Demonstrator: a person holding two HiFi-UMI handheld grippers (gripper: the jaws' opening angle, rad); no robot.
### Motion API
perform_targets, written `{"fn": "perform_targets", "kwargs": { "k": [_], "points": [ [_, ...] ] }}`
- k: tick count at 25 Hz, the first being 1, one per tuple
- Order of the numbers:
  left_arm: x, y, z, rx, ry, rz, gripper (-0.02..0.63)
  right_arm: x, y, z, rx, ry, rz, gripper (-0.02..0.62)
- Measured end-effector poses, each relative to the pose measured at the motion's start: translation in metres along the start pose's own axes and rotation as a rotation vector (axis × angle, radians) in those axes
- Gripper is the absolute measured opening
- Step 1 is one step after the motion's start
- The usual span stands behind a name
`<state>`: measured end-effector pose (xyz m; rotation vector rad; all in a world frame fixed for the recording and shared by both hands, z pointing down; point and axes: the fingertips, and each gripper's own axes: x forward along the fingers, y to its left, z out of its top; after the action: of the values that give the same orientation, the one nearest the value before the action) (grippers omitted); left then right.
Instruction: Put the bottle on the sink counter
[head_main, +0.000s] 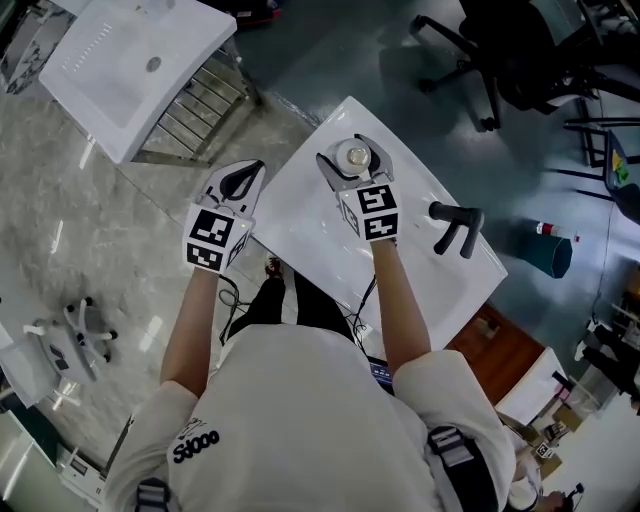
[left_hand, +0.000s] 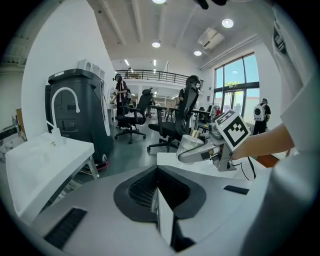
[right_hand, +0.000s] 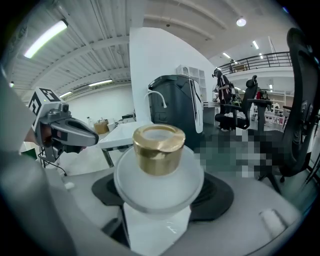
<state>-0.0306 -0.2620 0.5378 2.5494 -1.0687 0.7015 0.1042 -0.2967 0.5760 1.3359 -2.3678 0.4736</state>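
Note:
A frosted white bottle (head_main: 355, 156) with a gold cap (right_hand: 158, 148) is held upright in my right gripper (head_main: 355, 152), which is shut on it. It hangs over the far end of the white sink counter (head_main: 300, 215). In the right gripper view the bottle (right_hand: 157, 175) fills the middle, between the jaws. My left gripper (head_main: 240, 180) is shut with nothing in it, at the counter's left edge. From the left gripper view, the right gripper (left_hand: 200, 150) and bottle (left_hand: 189, 142) show above the counter (left_hand: 200, 167).
A black faucet (head_main: 455, 228) stands on the counter's right side. A second white sink unit (head_main: 130, 70) on a metal frame is at the far left. Black office chairs (head_main: 520, 50) stand at the far right, and a teal bin (head_main: 548, 250) sits on the floor.

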Motion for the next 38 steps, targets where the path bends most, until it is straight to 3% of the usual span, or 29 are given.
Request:
{"fn": "perform_targets", "kwargs": {
  "k": [14, 38],
  "points": [
    [0.008, 0.01, -0.028, -0.078, 0.047, 0.022, 0.006, 0.037, -0.011, -0.031, -0.037, 0.064, 0.001, 0.347],
    [0.015, 0.005, -0.049, -0.105, 0.103, 0.004, 0.006, 0.061, -0.007, -0.055, -0.118, 0.137, -0.012, 0.347]
  ]
}}
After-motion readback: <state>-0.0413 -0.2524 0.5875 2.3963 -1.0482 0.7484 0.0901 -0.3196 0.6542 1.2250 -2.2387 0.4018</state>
